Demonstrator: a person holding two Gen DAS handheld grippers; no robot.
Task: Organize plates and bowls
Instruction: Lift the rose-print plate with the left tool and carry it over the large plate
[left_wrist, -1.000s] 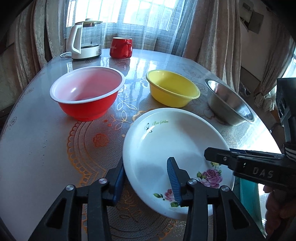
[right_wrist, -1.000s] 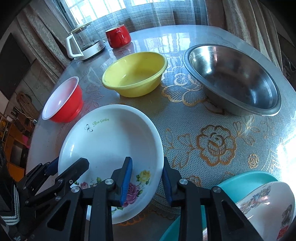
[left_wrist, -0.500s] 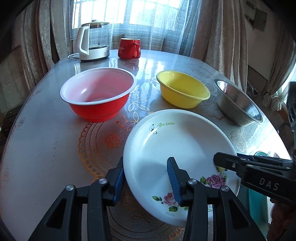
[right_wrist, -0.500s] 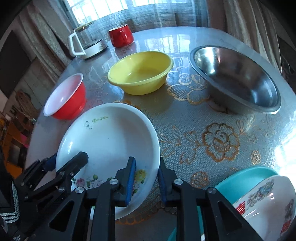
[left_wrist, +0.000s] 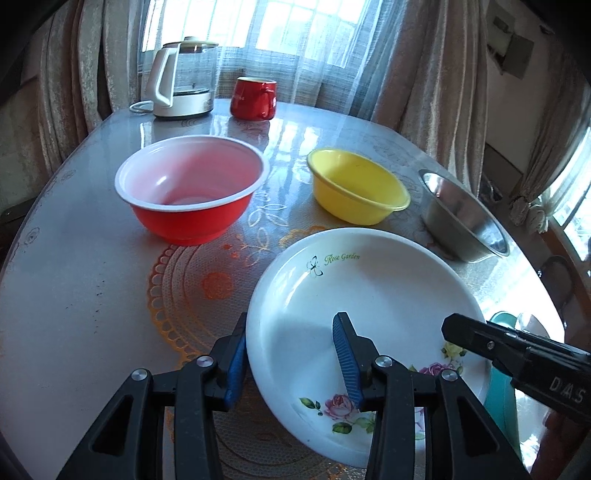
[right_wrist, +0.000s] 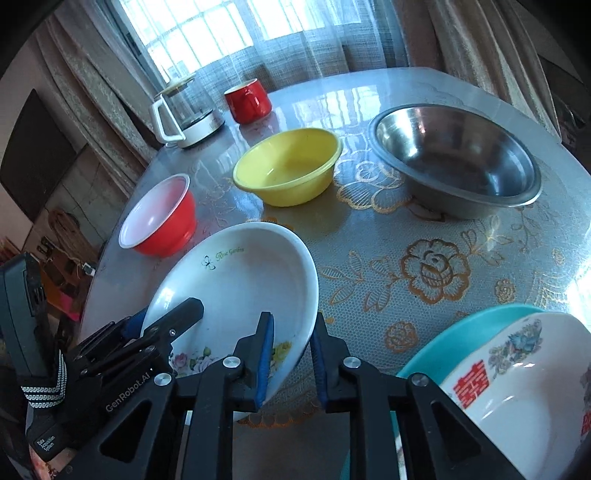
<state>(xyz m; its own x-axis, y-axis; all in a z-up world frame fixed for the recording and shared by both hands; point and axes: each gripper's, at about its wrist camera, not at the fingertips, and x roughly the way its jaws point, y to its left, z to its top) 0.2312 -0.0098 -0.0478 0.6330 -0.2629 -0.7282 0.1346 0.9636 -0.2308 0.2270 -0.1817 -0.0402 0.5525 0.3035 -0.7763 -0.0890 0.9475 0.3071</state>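
- Two tongs of mine are on the white plate (left_wrist: 369, 295): the left tongs (left_wrist: 291, 354) straddle its near rim, though I cannot tell whether they pinch; the right tongs (right_wrist: 290, 354) clamp its right rim, tilting it off the table (right_wrist: 424, 236).
- Little looks sorted: the red bowl (left_wrist: 190, 192), yellow bowl (left_wrist: 356, 188) and steel bowl (right_wrist: 456, 162) stand apart.
- Only the patterned bowl (right_wrist: 517, 387) sits nested in the teal dish (right_wrist: 447, 347), just right of my plate.
- Open tabletop lies ahead and left; the table's edge is close below.

The round desk (right_wrist: 498, 122) had a glossy cover with golden lace flowers. On it stood a red bowl (left_wrist: 190, 194), a yellow bowl (left_wrist: 356, 190), a steel bowl (right_wrist: 456, 157), a red mug (left_wrist: 254, 98) and a glass kettle (left_wrist: 181, 77) at the far edge.
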